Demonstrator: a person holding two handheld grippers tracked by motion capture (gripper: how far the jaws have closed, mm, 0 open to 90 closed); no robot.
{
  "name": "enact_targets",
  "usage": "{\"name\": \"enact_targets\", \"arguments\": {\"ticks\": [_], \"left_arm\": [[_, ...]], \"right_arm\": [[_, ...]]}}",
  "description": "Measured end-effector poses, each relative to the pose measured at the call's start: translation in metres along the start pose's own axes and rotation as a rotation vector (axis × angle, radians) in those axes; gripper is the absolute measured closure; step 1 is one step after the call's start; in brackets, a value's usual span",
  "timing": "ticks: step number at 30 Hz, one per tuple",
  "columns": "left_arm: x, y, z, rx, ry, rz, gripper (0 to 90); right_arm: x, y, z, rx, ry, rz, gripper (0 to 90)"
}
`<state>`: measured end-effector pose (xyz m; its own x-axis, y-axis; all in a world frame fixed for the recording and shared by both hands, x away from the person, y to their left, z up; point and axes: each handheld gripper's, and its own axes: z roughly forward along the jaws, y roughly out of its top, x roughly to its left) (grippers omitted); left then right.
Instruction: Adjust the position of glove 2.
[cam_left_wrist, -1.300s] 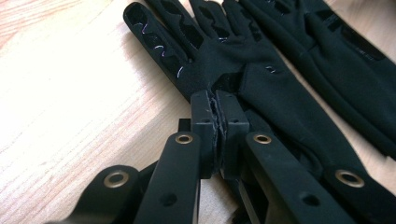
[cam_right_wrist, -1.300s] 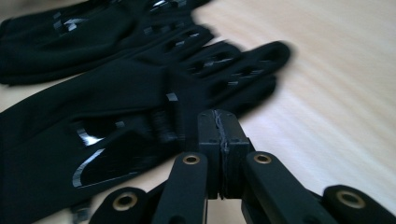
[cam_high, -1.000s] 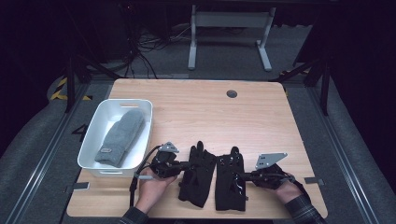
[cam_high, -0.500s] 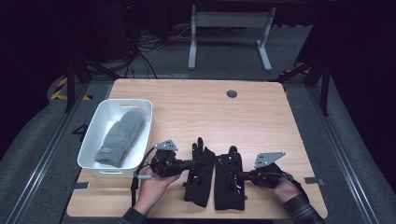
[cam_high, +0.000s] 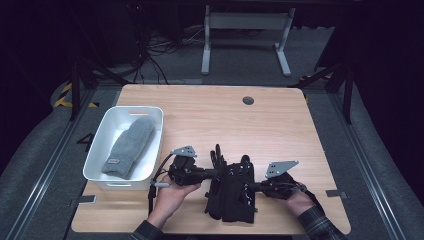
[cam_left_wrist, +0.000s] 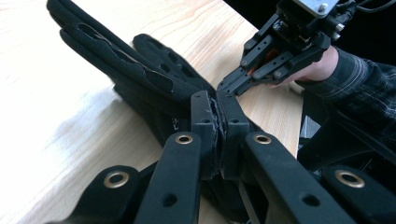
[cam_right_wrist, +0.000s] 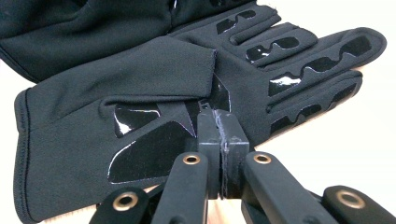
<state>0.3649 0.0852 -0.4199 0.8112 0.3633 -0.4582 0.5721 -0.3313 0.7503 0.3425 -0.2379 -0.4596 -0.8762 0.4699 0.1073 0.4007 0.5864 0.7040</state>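
Note:
Two black gloves lie side by side near the table's front edge, the left glove (cam_high: 216, 192) partly over the right glove (cam_high: 241, 200). My left gripper (cam_high: 218, 173) comes in from the left and is shut on the left glove (cam_left_wrist: 140, 70) near its palm; that glove's fingers stretch away, slightly raised. My right gripper (cam_high: 250, 188) comes in from the right and is shut on the right glove (cam_right_wrist: 140, 84) at the folded thumb, glossy grip patches facing up. In the left gripper view my left gripper (cam_left_wrist: 217, 95) nearly meets the right gripper (cam_left_wrist: 233, 84).
A white bin (cam_high: 100, 150) stands at the table's left with a grey knit mitten (cam_high: 127, 147) inside. The wooden table (cam_high: 225, 120) has a round cable hole (cam_high: 248, 100) at the back. A desk frame stands on the floor beyond.

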Motion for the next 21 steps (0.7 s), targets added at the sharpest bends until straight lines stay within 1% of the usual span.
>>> {"name": "enact_targets", "arguments": {"ticks": [6,10,21], "left_arm": [[0.001,0.008,0.007,0.012,-0.003,0.013,87.7],[0.003,0.011,0.014,0.024,-0.005,0.010,87.7],[0.006,0.017,0.032,0.060,0.001,0.019,87.7]], "right_arm": [[0.000,0.009,0.010,-0.004,0.003,-0.007,90.0],[0.000,0.014,0.016,-0.009,0.004,-0.005,90.0],[0.003,0.028,0.032,-0.017,0.001,-0.024,90.0]]}}
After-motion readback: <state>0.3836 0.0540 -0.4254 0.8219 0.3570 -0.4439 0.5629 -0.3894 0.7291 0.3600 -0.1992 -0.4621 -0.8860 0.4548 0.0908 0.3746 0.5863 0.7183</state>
